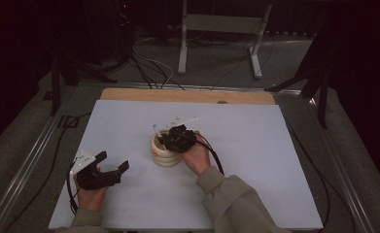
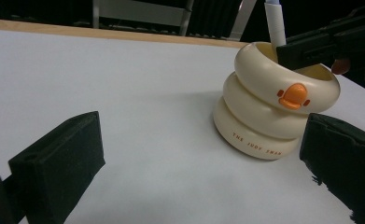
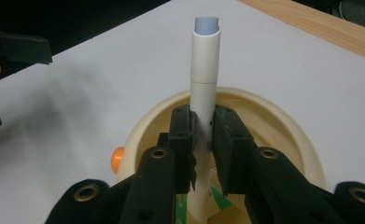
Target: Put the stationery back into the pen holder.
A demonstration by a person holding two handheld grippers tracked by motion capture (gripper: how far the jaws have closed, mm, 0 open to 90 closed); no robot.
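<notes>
Right tongs (image 3: 202, 140) clench a white pen (image 3: 205, 84) by its lower barrel, the long axis upright, its tip already inside the cream ringed holder (image 3: 283, 126) straight below. Any coming drop probably runs down that axis. Left tongs (image 1: 113, 164) rest released, nearer the person, on the white table (image 1: 255, 145), the holder well apart to their right, though its inside is dim.

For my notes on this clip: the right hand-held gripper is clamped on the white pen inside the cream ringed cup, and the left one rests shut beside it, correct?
Not quite: the left hand-held gripper is open, its jaws wide apart in the left gripper view. The right hand-held gripper does clamp the white pen in the cream ringed cup.
</notes>
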